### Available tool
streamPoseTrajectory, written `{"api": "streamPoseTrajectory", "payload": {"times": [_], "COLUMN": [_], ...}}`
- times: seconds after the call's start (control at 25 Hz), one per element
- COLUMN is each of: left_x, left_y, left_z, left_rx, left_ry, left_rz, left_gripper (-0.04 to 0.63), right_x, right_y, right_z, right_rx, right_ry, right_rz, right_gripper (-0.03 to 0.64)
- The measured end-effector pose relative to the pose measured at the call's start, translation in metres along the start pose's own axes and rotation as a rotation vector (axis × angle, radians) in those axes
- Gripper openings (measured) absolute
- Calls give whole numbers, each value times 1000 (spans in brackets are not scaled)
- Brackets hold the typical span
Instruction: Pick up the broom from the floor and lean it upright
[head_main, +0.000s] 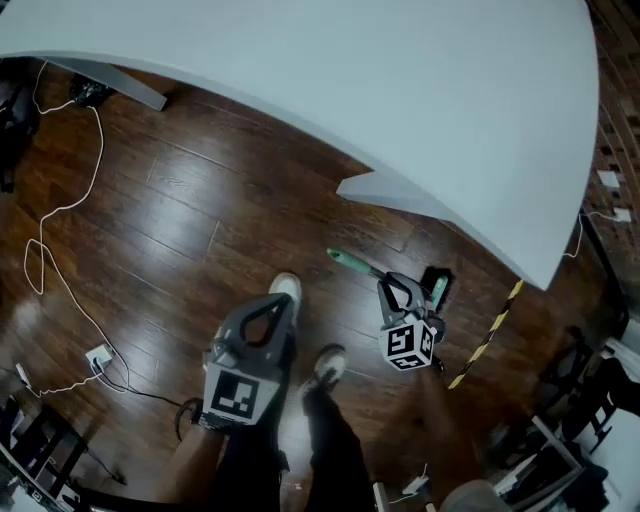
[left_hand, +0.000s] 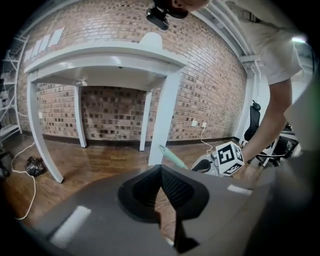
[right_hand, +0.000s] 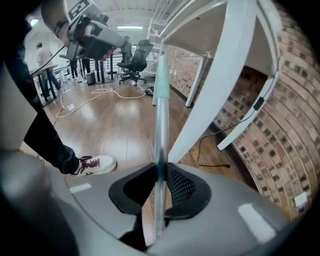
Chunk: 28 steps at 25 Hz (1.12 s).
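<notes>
1. Beside the white table (head_main: 420, 110), above the wood floor (head_main: 180, 220), our right gripper (right_hand: 161, 167) is clamped on the broom (right_hand: 161, 115). Its pads press the bare metal shaft, and the mint grip end reaches past the jaws, close to the table leg (right_hand: 220, 85).
2. Our left gripper (left_hand: 161, 169) has its jaws together with nothing between them. It hangs apart from the broom.
3. We see the broom's head in no view, so we cannot tell whether it is clear of the floor.
4. Judgement: the lift is under way and the leaning is not yet done.
5. Risks from here:
   - With only 1 narrow grip on a smooth shaft, the weight of the unseen head could pivot the pole or pull it through the pads.
   - The grip end is near the table leg and edge, so a steeper raise could knock it there.
   - The floor looks glossy, so the foot of a leaned broom may slide out.
   - A swinging end could snag the white cable (head_main: 60, 210) or strike our shoes (head_main: 287, 290).
</notes>
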<state>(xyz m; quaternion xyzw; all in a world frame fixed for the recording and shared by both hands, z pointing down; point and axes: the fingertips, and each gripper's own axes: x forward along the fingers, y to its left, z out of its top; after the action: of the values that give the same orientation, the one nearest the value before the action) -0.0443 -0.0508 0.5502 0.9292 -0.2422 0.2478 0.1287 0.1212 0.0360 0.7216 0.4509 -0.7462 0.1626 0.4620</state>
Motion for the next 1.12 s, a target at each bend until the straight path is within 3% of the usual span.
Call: {"api": "streamPoseTrajectory", "payload": {"times": [0.24,0.36,0.4,0.48,0.52,0.6,0.88,1.12], "left_x": [25,34,36,38,38,39,36,36], "left_y": [-33,-56,-61,-67,-68,-68,-71,-71], "left_z": [70,100,108,115,117,121,133,142], "left_rx": [105,139,130,35,-17,-49,6,2], "left_ry": [-61,-85,-94,-91,-80,-60,-35,-43], "left_rz": [-55,-79,-83,-70,-59,-53,-83,-74], "left_gripper": [2,2,2,2,2,0,1,2], "right_x": [-82,-108,-113,-118,-120,-123,-119,-93], "right_y": [-89,-132,-144,-166,-176,-194,-235,-255], "right_z": [6,8,11,24,32,52,122,149], "right_rx": [186,233,234,241,247,259,297,334], "right_ry": [-127,-177,-190,-226,-245,-278,-420,-414], "right_rz": [-243,-322,-339,-367,-378,-392,-398,-366], "right_gripper": [87,91,92,92,92,89,87,91]}}
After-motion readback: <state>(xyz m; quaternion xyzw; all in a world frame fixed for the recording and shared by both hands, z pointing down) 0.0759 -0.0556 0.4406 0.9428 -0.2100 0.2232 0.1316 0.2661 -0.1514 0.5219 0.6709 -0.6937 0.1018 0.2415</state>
